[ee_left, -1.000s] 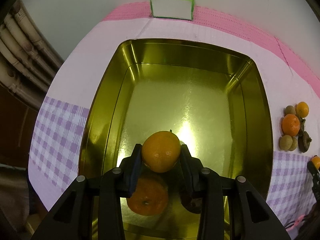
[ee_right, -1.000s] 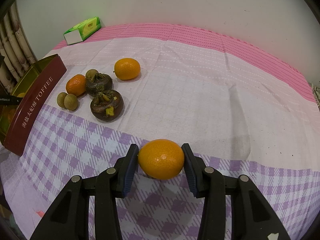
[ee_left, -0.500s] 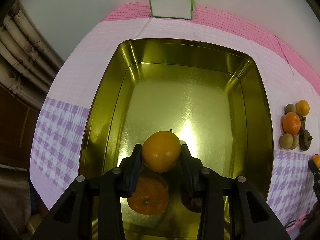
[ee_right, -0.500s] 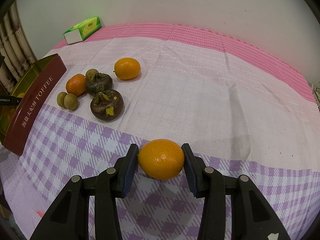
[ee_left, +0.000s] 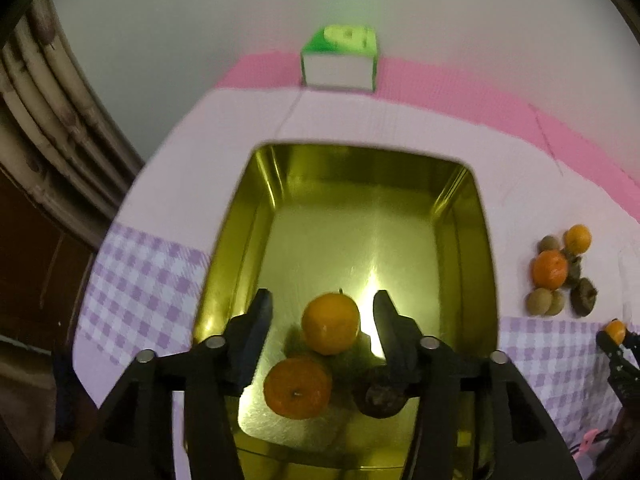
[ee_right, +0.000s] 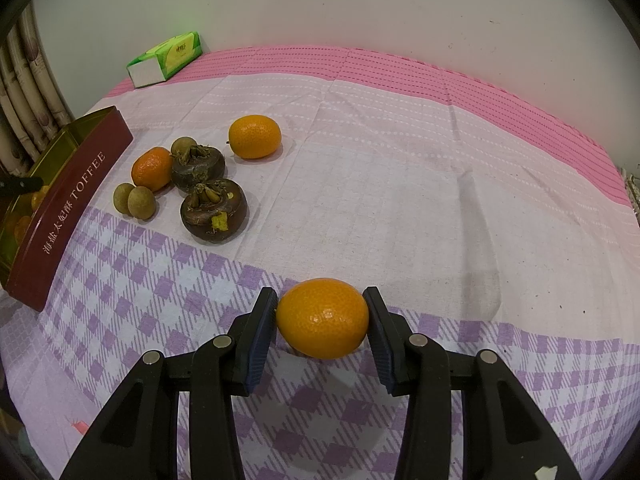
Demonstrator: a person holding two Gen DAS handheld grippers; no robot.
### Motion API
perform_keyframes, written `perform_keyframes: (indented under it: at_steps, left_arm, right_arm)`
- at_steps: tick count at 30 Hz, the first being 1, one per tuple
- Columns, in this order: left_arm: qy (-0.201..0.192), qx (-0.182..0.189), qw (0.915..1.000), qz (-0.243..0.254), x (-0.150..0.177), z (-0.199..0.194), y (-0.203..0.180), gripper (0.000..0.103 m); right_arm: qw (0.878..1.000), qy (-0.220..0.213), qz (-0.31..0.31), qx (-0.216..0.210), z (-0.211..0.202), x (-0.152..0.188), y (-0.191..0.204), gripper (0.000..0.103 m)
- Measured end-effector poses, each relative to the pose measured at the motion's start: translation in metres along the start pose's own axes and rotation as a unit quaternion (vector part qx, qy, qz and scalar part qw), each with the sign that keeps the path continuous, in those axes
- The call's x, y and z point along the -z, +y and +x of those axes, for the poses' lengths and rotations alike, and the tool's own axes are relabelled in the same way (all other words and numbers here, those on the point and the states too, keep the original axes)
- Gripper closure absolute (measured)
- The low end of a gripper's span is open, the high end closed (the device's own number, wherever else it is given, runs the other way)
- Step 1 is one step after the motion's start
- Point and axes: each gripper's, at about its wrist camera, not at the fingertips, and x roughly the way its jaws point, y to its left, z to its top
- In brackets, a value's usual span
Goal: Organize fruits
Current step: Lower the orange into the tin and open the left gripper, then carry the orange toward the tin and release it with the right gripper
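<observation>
My left gripper [ee_left: 323, 322] is open above the gold tin [ee_left: 360, 172]. An orange [ee_left: 330, 323] lies loose between its fingers on the tin's floor, beside another orange [ee_left: 297, 387] and a dark mangosteen [ee_left: 380, 398]. My right gripper [ee_right: 322, 320] is shut on an orange [ee_right: 322, 317] just above the checked cloth. Left on the cloth lie an orange [ee_right: 254, 136], a smaller orange [ee_right: 152, 168], two mangosteens [ee_right: 213, 209] and several longans [ee_right: 134, 200]. The tin shows in the right wrist view as a maroon TOFFEE box [ee_right: 68, 208].
A green tissue box [ee_right: 165, 59] stands at the back of the table by the wall; it also shows in the left wrist view [ee_left: 339, 60]. Bamboo poles [ee_left: 52, 112] rise left of the table. The fruit pile [ee_left: 556, 276] lies right of the tin.
My left gripper has opened and let go of its orange, which now lies in the tin. The left gripper has also pulled back and up. The right gripper has not moved.
</observation>
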Motion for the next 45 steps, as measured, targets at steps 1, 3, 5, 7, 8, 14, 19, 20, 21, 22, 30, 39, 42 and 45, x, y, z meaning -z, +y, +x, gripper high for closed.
perform_keyframes:
  at_steps: [1, 3, 5, 7, 8, 14, 19, 20, 21, 22, 30, 39, 42, 45]
  left_arm:
    - [-0.016, -0.003, 0.9999, 0.001, 0.001, -0.009, 0.001, 0.043]
    - [-0.032, -0.004, 0.9995, 0.003, 0.002, -0.02, 0.0, 0.038]
    - [-0.046, -0.005, 0.9989, 0.006, 0.006, -0.032, 0.001, 0.035]
    - [-0.053, -0.007, 0.9985, 0.009, 0.012, -0.04, 0.003, 0.032]
    - [-0.056, -0.008, 0.9984, 0.011, 0.013, -0.043, 0.003, 0.031]
    - [-0.064, -0.012, 0.9978, 0.01, 0.028, -0.061, 0.013, 0.027]
    - [-0.07, -0.02, 0.9973, -0.001, 0.037, -0.07, 0.022, 0.022]
    - [-0.07, -0.021, 0.9973, -0.004, 0.039, -0.071, 0.024, 0.02]
    - [-0.07, -0.022, 0.9972, -0.007, 0.04, -0.071, 0.026, 0.019]
    - [-0.071, -0.026, 0.9971, -0.012, 0.042, -0.071, 0.029, 0.019]
    - [-0.077, -0.056, 0.9927, -0.075, 0.041, -0.068, 0.057, 0.018]
    - [-0.085, -0.056, 0.9819, -0.16, 0.045, -0.073, 0.096, 0.017]
    - [-0.081, -0.052, 0.9832, -0.155, 0.045, -0.072, 0.095, 0.017]
    - [-0.078, -0.053, 0.9845, -0.148, 0.044, -0.07, 0.091, 0.017]
  right_arm:
    - [1.0, 0.0, 0.0, 0.0, 0.0, 0.0, 0.0, 0.062]
    - [1.0, 0.001, 0.0, 0.001, 0.0, 0.0, 0.0, 0.062]
    - [1.0, 0.001, -0.001, 0.001, 0.0, 0.0, 0.0, 0.062]
    - [1.0, 0.001, 0.0, 0.001, 0.0, -0.001, 0.001, 0.062]
    - [1.0, 0.001, 0.0, 0.002, 0.0, 0.0, 0.0, 0.062]
    - [1.0, -0.001, 0.002, 0.003, -0.001, 0.001, -0.001, 0.063]
    - [1.0, 0.001, 0.004, 0.006, -0.001, 0.0, 0.001, 0.063]
    - [1.0, 0.001, 0.005, 0.006, -0.001, 0.0, 0.0, 0.063]
    - [1.0, 0.002, 0.007, 0.007, -0.002, -0.001, 0.001, 0.063]
    - [1.0, 0.002, 0.008, 0.007, -0.003, -0.002, 0.001, 0.063]
    - [0.999, -0.026, -0.015, -0.01, -0.029, -0.019, 0.024, 0.064]
    - [0.994, -0.031, -0.089, -0.052, -0.037, -0.046, 0.098, 0.09]
    - [0.995, -0.007, -0.09, -0.053, -0.022, -0.039, 0.099, 0.087]
    - [0.995, 0.008, -0.084, -0.057, -0.012, -0.034, 0.092, 0.083]
